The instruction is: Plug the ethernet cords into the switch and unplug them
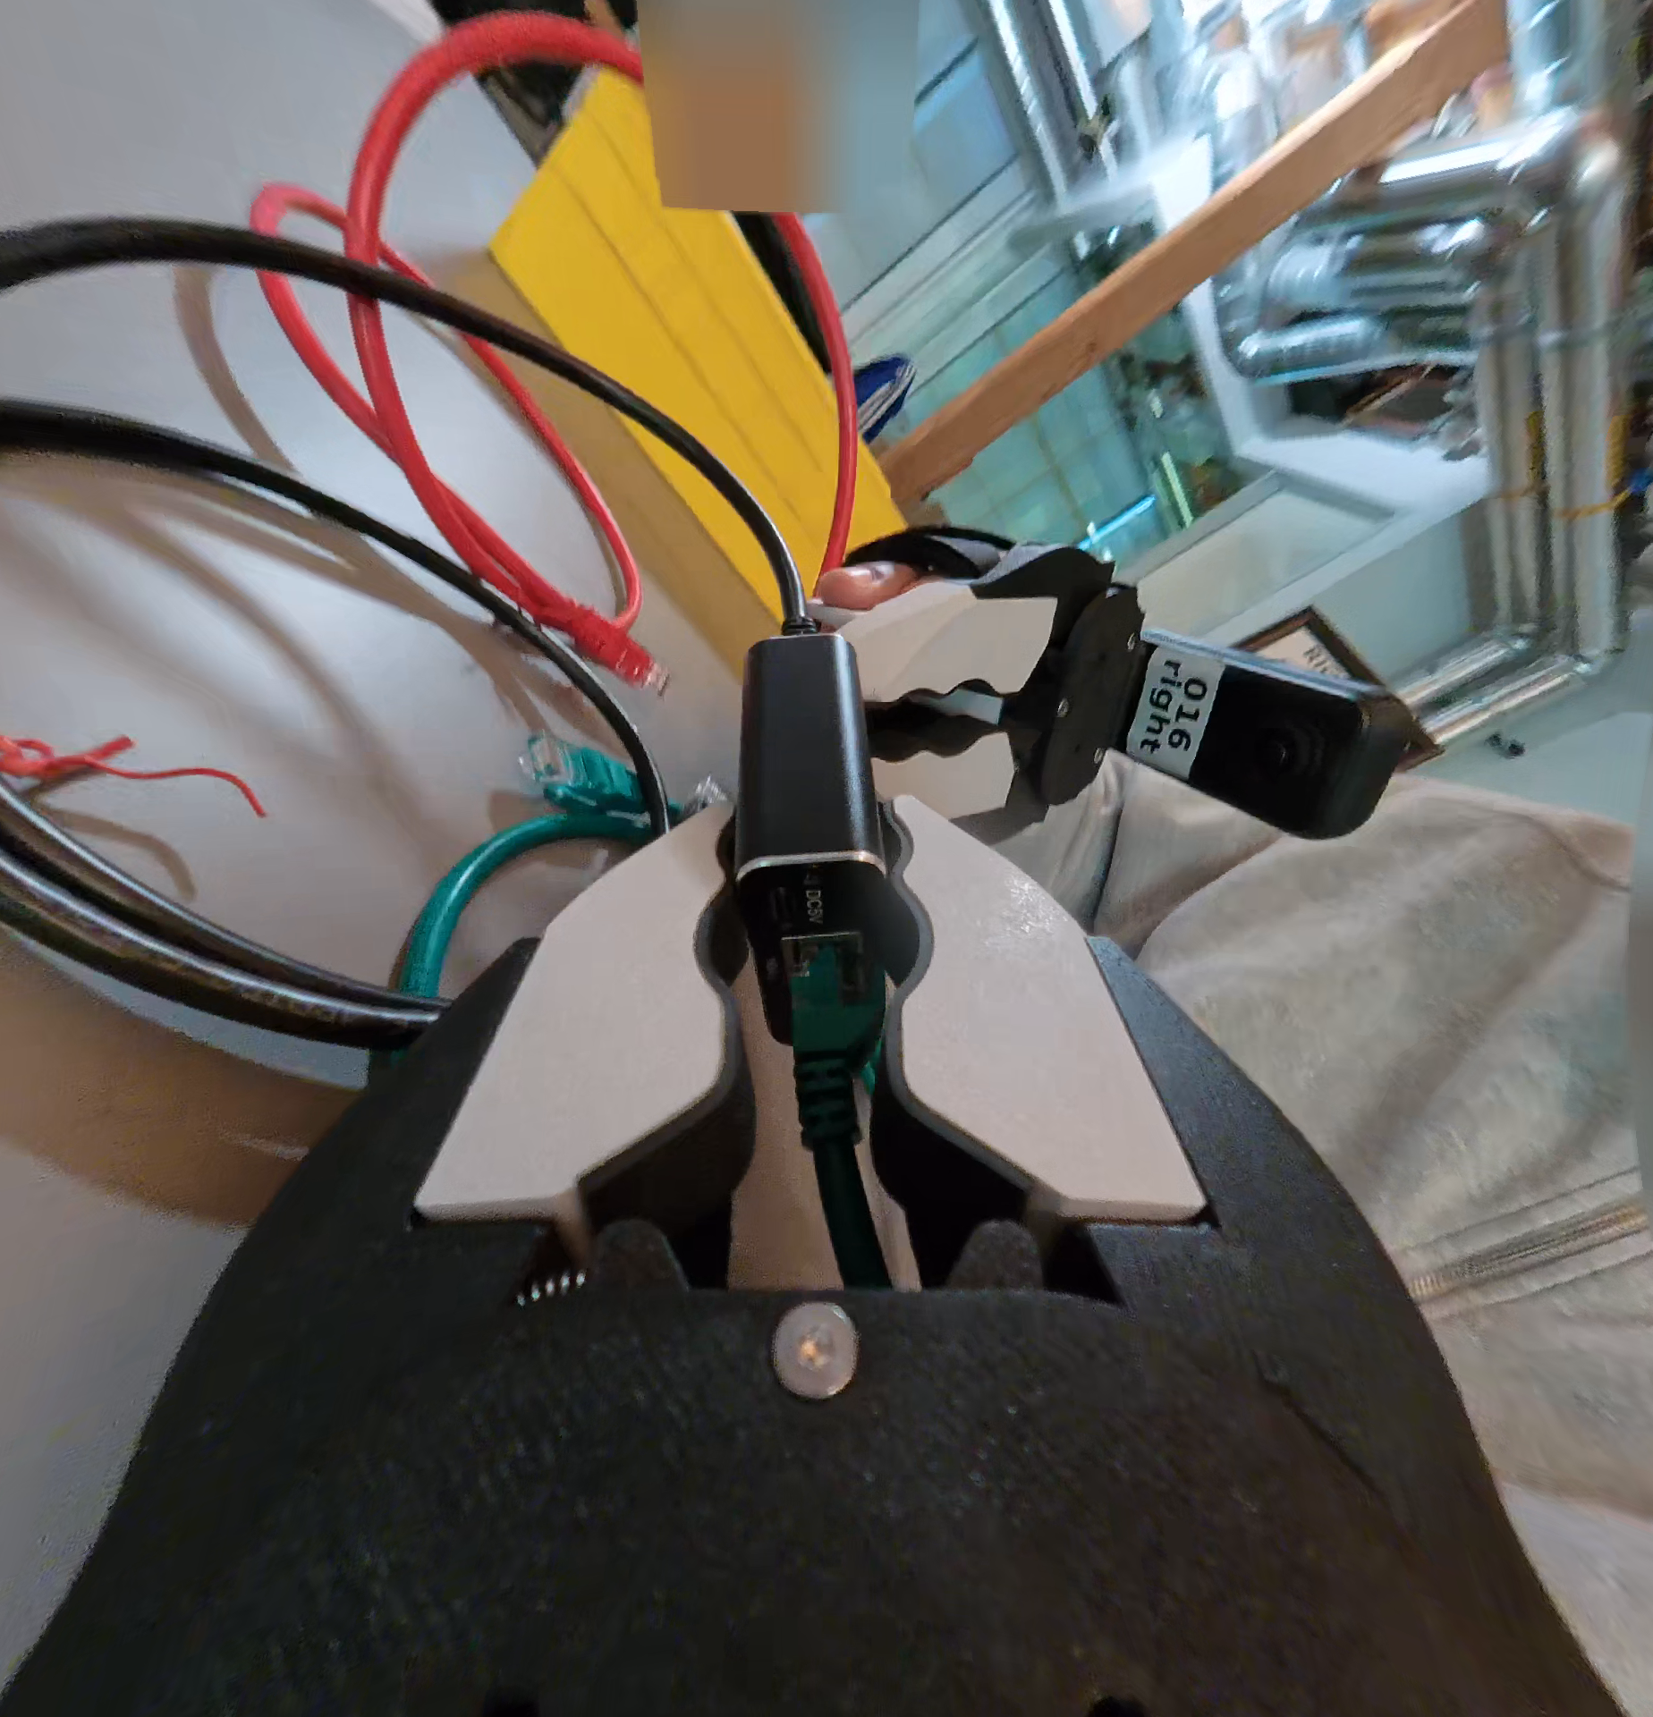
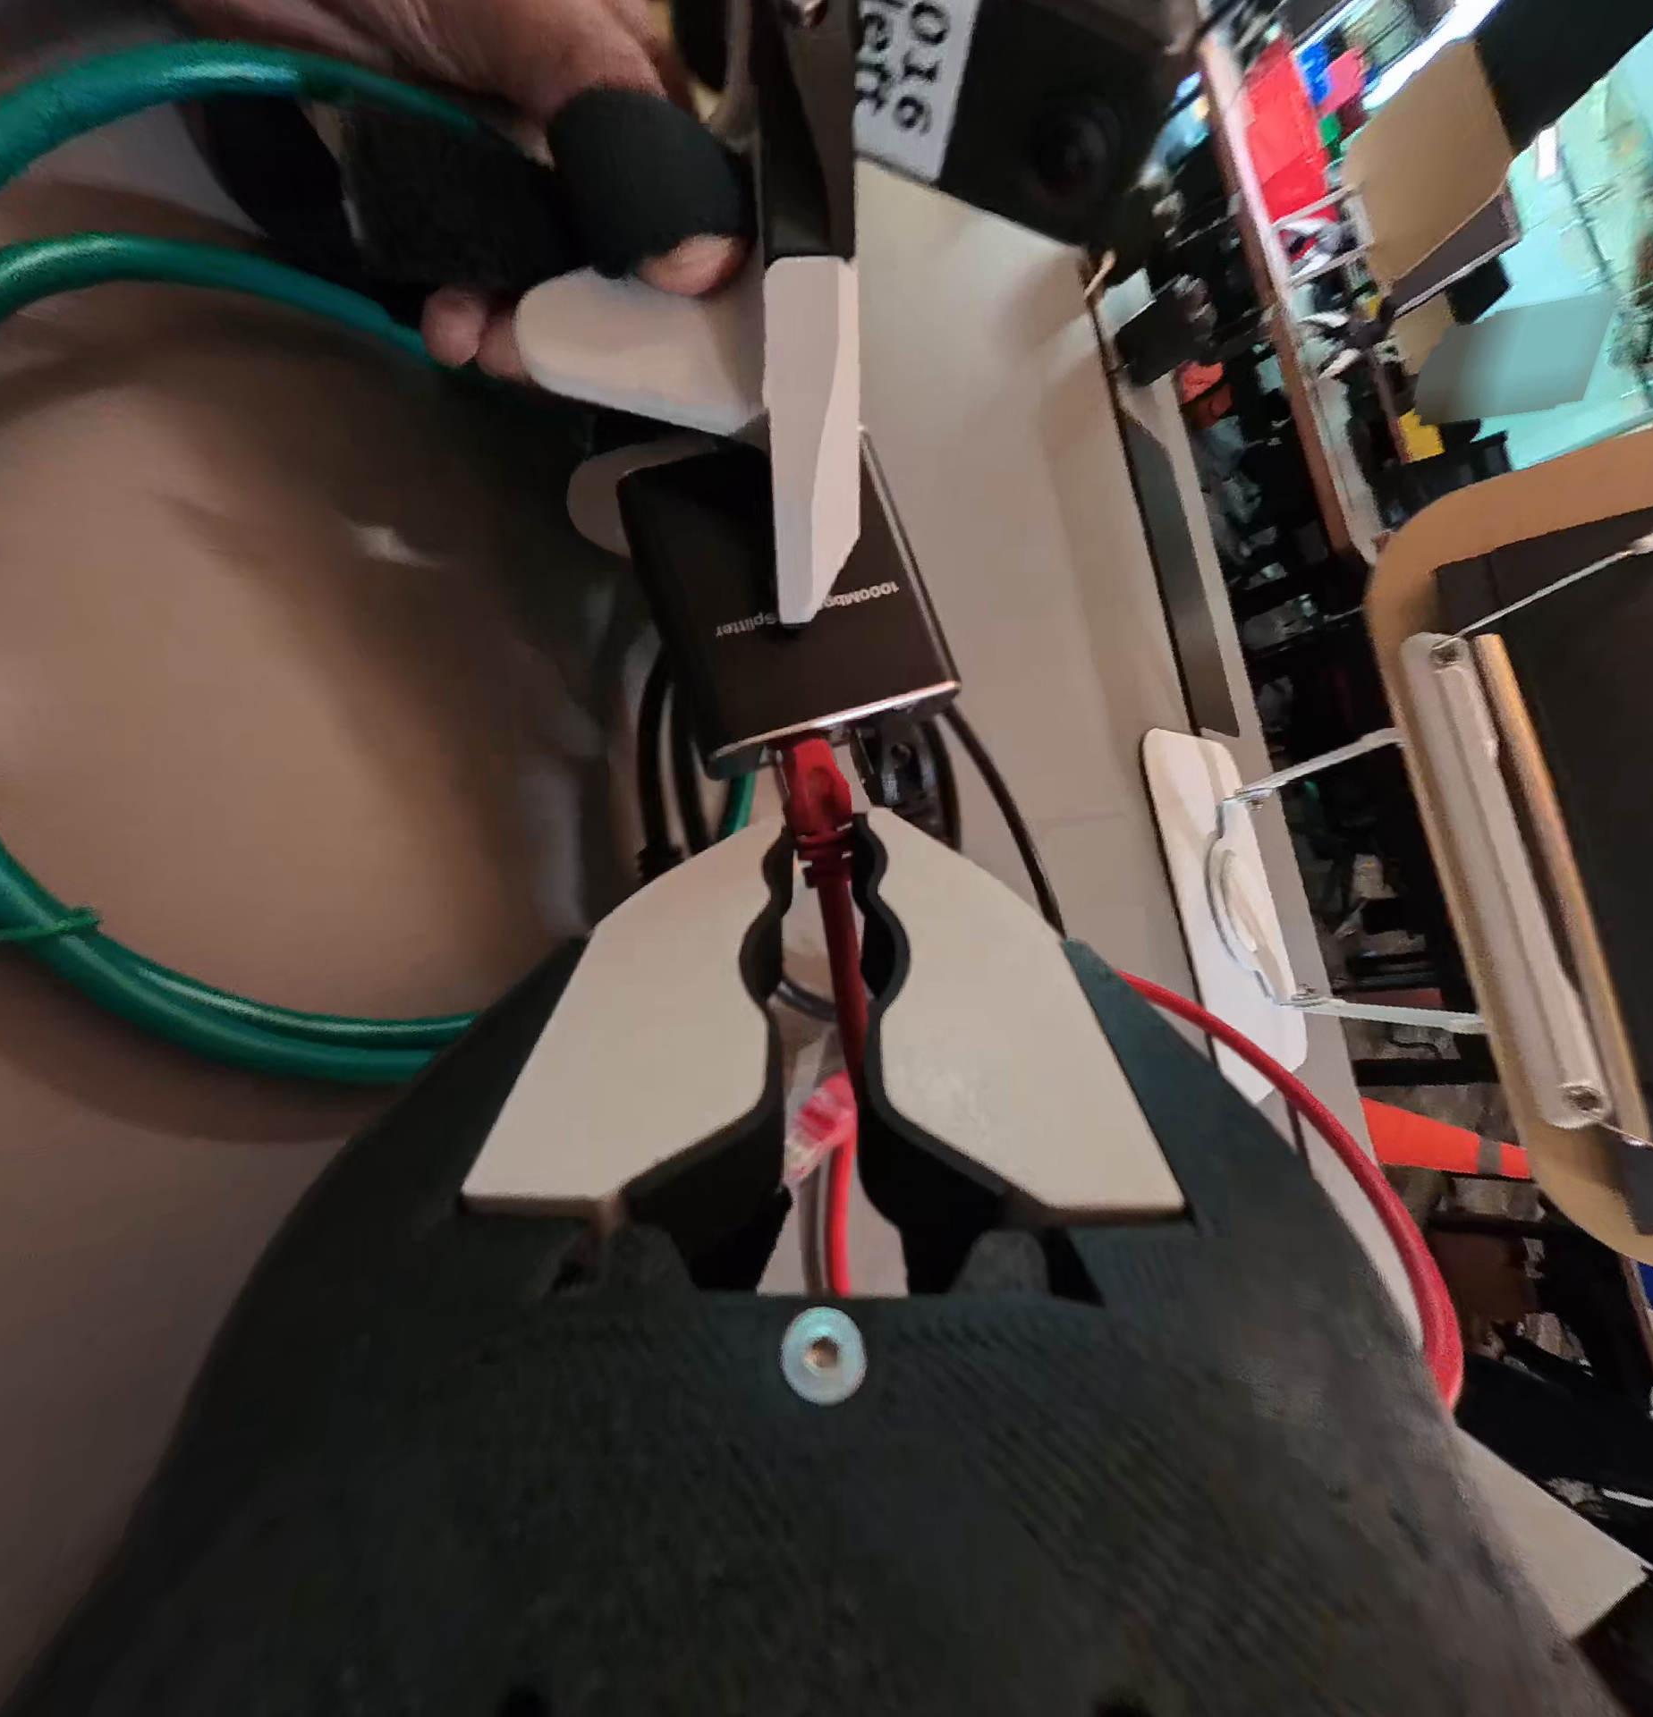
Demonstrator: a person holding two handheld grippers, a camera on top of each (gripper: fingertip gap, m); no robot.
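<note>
In the left wrist view my left gripper is shut on the black switch and holds it upright off the white table. A green ethernet cord is plugged into the switch's near end and runs back between my fingers. My right gripper reaches in from behind on the right. In the right wrist view my right gripper is shut on the boot of a red ethernet cord, whose plug sits in the switch. The left gripper's fingers clamp the switch from above.
Loose red cord loops and a free red plug lie on the table, beside a free green plug and thick black cables. A yellow sheet lies beyond. Green cord coils lie left. Beige clothing is at the right.
</note>
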